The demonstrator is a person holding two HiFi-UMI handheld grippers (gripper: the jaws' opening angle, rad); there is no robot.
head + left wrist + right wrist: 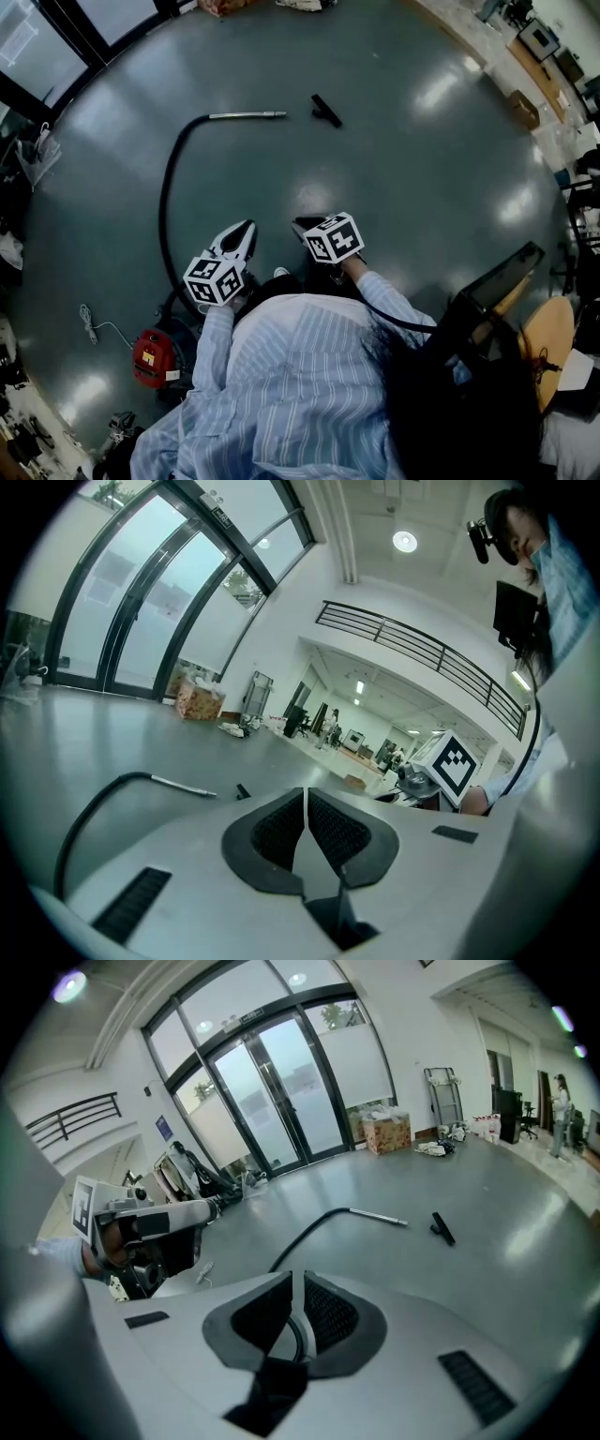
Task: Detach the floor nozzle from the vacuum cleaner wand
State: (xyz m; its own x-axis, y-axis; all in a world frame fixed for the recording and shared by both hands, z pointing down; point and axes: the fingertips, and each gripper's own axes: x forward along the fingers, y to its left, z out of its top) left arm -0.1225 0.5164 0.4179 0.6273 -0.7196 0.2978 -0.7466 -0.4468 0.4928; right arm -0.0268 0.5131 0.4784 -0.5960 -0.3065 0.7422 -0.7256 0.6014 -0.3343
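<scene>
The metal wand (248, 115) lies on the grey floor at the end of a black hose (169, 187). The small black floor nozzle (326, 110) lies by itself a little to the right of the wand's tip, not touching it. Both grippers are held near the person's body, well short of these parts. My left gripper (247, 228) is shut with nothing in it, and my right gripper (300, 226) is shut and empty too. From the left gripper (304, 795) I see the wand (183, 785) and nozzle (243, 791) ahead. From the right gripper (292, 1283), wand (378, 1216) and nozzle (442, 1228) lie far ahead.
The red vacuum body (153, 356) stands at the lower left by the person's side, with a white cable (94, 323) on the floor beside it. Glass doors (281, 1082) line the far wall. A wooden stool (548, 342) and desks stand at the right.
</scene>
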